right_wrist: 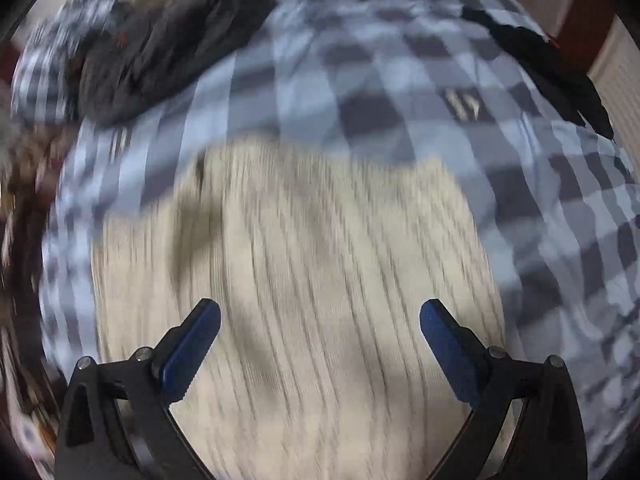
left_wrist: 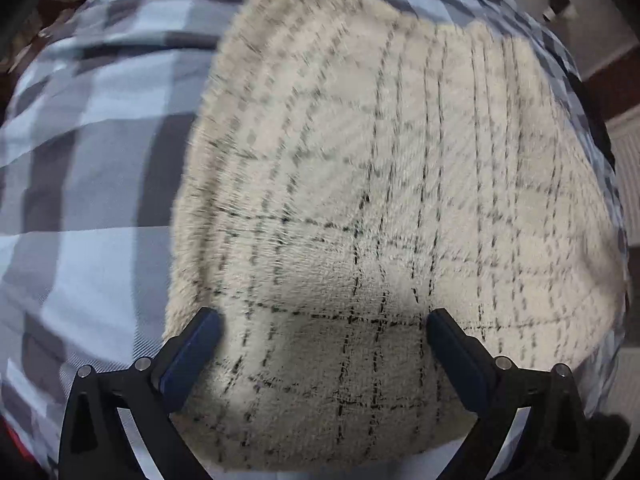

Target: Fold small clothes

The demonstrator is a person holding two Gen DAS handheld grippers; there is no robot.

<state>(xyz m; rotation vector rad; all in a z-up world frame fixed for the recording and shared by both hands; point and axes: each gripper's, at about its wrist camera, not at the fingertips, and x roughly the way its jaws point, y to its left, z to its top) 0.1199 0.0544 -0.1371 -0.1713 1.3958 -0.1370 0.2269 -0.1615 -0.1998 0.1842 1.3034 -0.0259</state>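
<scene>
Left wrist view: my left claw [left_wrist: 324, 320] is spread wide with nothing in it, hovering over the near end of a fuzzy cream cloth [left_wrist: 380, 200] with thin dark check lines. The cloth lies spread on a bed with a blue-grey checked cover [left_wrist: 80, 160]; its left edge is just beside my left finger.

Right wrist view: pretty blurry, but my right claw [right_wrist: 320, 314] is also wide and empty, over the same cream cloth [right_wrist: 300, 280]. A heap of dark clothes [right_wrist: 160, 52] sits far left, well apart, and another dark garment [right_wrist: 552, 64] lies at the far right edge.

My worry is that this stuff's thick and fluffy, so I could pinch only the fuzz or grab the cover underneath, and the fold would drag crooked.
</scene>
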